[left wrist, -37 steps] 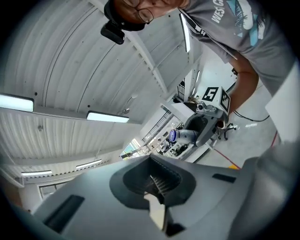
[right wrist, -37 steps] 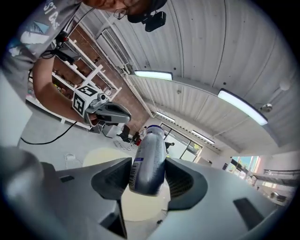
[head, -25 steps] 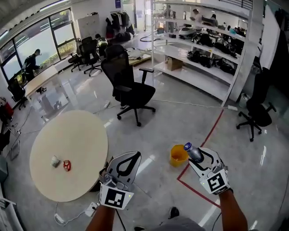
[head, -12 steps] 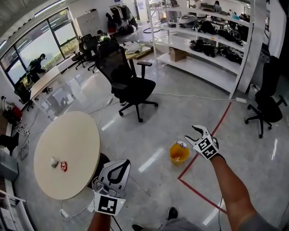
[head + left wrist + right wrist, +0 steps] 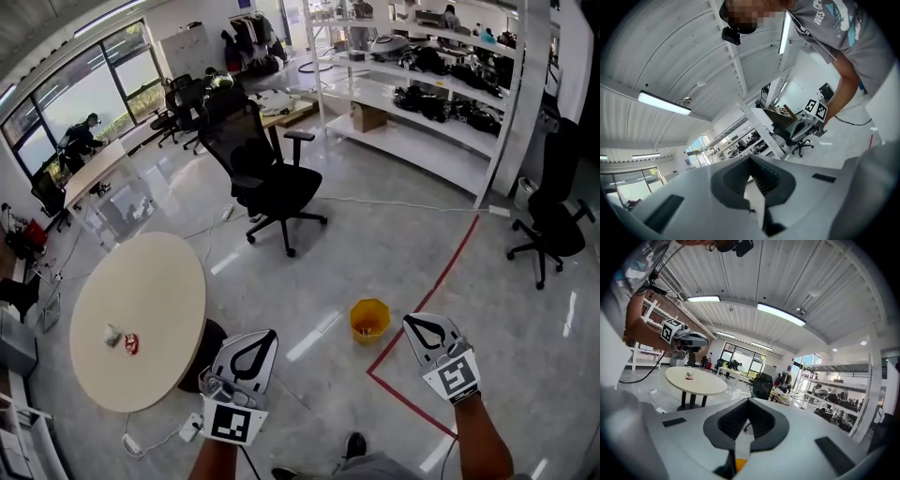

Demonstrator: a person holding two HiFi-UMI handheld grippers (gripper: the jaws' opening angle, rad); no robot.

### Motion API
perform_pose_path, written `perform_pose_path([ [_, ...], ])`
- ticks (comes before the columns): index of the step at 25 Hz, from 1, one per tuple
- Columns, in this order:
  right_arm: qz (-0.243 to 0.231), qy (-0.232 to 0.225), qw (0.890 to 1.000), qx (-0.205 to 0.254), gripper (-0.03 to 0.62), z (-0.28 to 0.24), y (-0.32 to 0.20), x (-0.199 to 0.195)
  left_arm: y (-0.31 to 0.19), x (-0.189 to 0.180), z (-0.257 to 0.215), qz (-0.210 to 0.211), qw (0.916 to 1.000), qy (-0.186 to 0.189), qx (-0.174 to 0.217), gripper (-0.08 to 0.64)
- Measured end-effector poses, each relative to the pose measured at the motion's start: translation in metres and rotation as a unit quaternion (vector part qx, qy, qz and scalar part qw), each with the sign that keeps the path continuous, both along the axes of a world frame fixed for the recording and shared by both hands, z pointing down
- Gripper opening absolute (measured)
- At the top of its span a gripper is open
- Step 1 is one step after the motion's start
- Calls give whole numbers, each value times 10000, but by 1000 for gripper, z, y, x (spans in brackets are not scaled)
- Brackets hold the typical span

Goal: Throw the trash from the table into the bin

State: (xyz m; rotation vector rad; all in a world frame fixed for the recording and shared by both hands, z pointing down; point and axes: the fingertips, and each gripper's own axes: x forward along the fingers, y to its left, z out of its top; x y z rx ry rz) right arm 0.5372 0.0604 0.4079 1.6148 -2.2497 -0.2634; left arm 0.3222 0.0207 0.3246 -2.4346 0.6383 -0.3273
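Observation:
A round beige table [image 5: 141, 300] stands at the left with a crumpled pale cup [image 5: 113, 335] and a red can [image 5: 131, 345] on it; both show small on the table [image 5: 696, 379] in the right gripper view. The yellow bin [image 5: 369, 320] sits on the floor between my hands. My left gripper [image 5: 255, 336] hovers near the table's right edge, shut and empty, its jaw tips together [image 5: 751, 161]. My right gripper [image 5: 419, 322] is just right of the bin, shut with nothing between its jaws [image 5: 749, 401]. The bin's contents are not visible.
A black office chair [image 5: 272, 187] stands beyond the table and bin. White shelving [image 5: 422, 103] runs along the back right. Another black chair [image 5: 548, 230] is at the far right. A red tape line [image 5: 427, 295] crosses the floor by the bin. A power strip [image 5: 190, 430] lies below the table.
A second ago my right gripper held a bottle; it reached over the bin, the bottle left it, and it has drawn back towards me, shut. The left gripper shifted slightly.

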Motion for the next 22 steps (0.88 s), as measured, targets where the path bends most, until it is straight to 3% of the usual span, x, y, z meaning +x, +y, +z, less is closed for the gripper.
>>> perform_pose_path([
  [4,-127,187,9997,120,6,-9,10,-35,10,-30,3,-95,9999,80,38,43],
  [9,-461,449,9977,227,6,-34,12,-118,15,-118,-14,-441,9984,337,76,43],
  [16,-859,504,9944,366,6,-73,2,-301,25,-312,-41,-968,9934,569,234,43],
  [22,-1463,687,9850,606,6,-86,-6,-489,51,-509,-46,-1607,9845,574,413,43],
])
